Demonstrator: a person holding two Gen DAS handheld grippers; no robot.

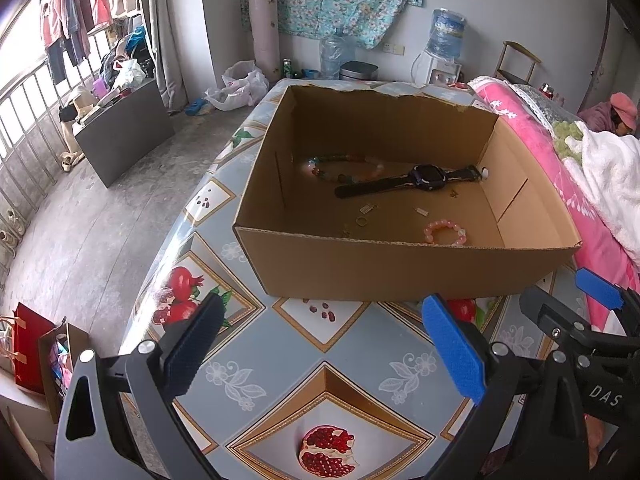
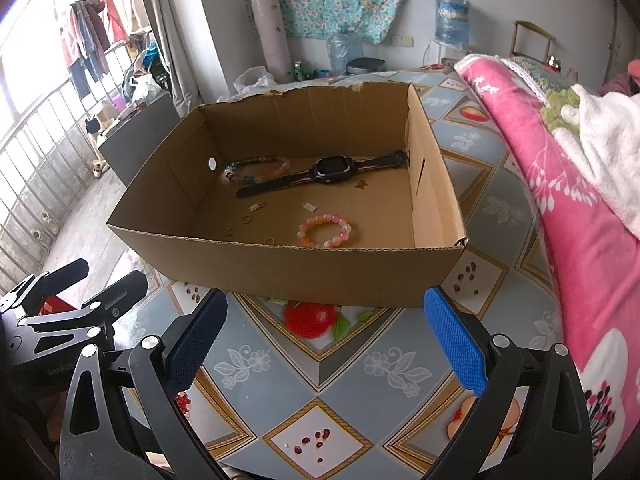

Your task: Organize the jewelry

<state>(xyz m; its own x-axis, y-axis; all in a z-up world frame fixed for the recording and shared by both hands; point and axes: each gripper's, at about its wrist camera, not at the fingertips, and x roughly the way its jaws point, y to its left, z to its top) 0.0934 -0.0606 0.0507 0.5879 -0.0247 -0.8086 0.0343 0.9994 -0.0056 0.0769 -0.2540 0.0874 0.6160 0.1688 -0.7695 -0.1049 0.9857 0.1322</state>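
Far left, beyond the table edge: red gift bag [image 1: 30,354] on the floor, railing and hung clothes [image 1: 78,12] behind. Left gripper [image 1: 326,350] low over the patterned tablecloth [image 1: 280,360], jaws wide apart, nothing between them, dark pad on one side and blue pad on the other. Straight ahead, open cardboard box [image 1: 400,268] on the table, far wall torn along the top. Inside, L to R: multicoloured bead bracelet [image 1: 340,168] toward the back-left; small gold bits near the front wall, incl. a ring [image 1: 361,221] and a ribbed clasp-like piece [image 1: 367,209] (too small to name better); black smartwatch [image 1: 430,176] lying flat across the middle, strap overlapping the bead bracelet's right end; pink bead bracelet [image 1: 446,233] at the front-right, apart from the watch. Right gripper [image 2: 326,344] just beside the left one, short of the box's near wall, jaws also spread wide and empty, over a pomegranate print. Right of the box: bare tablecloth, then a pink floral blanket [image 2: 560,200] w/ a white fleece [image 2: 600,140] on top. Water dispenser [image 2: 452,20] against the back wall.
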